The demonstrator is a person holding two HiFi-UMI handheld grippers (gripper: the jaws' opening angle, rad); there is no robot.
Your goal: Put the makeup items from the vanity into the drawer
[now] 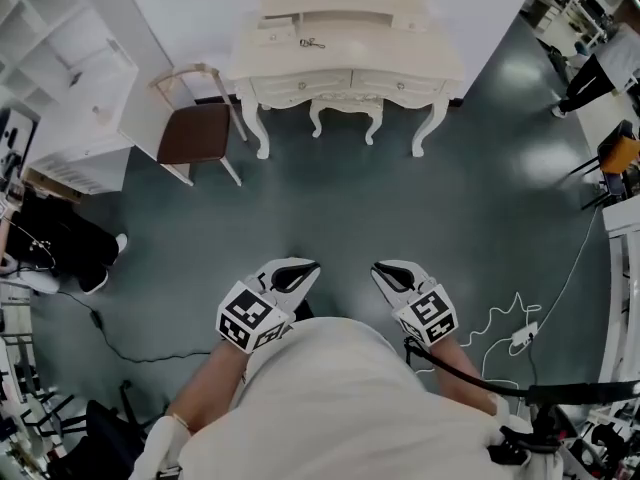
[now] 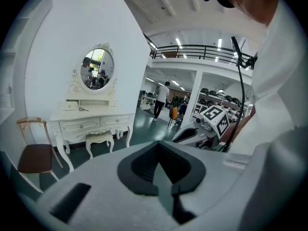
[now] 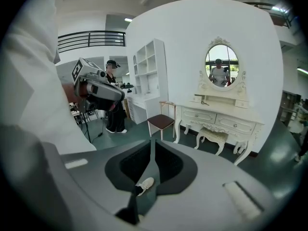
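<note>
Makeup items [image 1: 310, 42] lie well away from both sets of jaws. The left gripper [image 1: 303, 270] and right gripper [image 1: 386, 269] each have jaws pressed together on nothing, held at the person's waist. Straight ahead across the floor stands the bench [image 1: 340, 68]. The items sit left of its middle, slightly toward the left gripper's side, above closed drawers [image 1: 296, 89].

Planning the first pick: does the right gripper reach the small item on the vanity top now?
Probably not yet. The right tongs sit shut near the person's body, with open floor between them and the vanity holding the small item. Nothing blocks the way; stepping closer should do.
</note>
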